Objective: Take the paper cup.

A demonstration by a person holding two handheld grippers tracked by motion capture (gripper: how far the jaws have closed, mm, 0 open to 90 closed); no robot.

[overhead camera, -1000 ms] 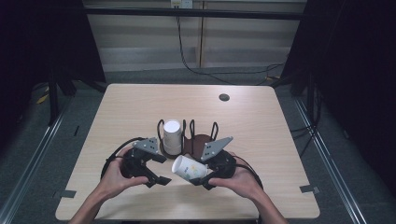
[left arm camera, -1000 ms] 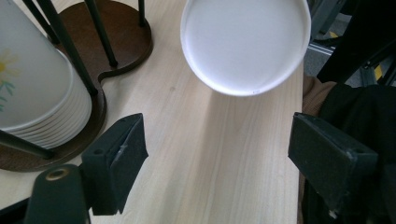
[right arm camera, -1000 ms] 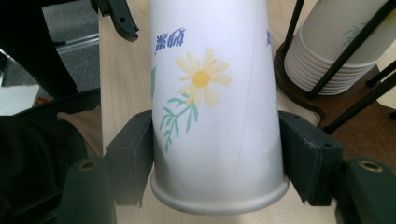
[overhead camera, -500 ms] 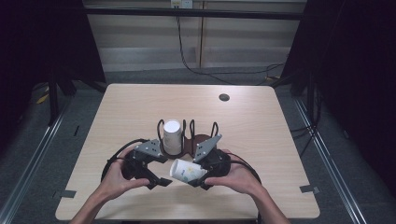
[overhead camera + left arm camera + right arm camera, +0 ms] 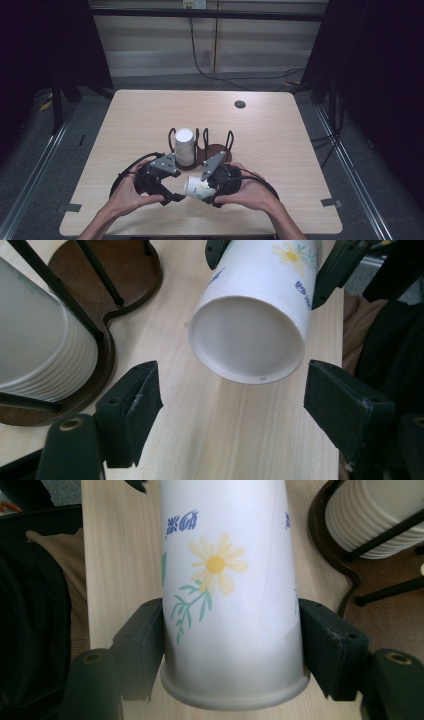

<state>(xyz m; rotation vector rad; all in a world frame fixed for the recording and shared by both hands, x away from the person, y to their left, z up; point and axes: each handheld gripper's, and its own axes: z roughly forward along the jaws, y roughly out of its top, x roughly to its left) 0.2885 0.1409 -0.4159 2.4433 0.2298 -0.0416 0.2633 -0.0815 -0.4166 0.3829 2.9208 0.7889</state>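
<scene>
lying sideways, a daisy-print paper cup [image 5: 232, 595] is clamped near its rim by the right gripper [image 5: 212, 186]; its base faces the wide-open, empty left gripper [image 5: 232, 405].

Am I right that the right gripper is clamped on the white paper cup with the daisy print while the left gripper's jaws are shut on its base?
Not quite. The left gripper is open: in the left gripper view its jaws stand apart on either side of the white paper cup with the daisy print, short of its base and touching nothing. The rest holds: the right gripper is clamped on the cup near its rim.
</scene>
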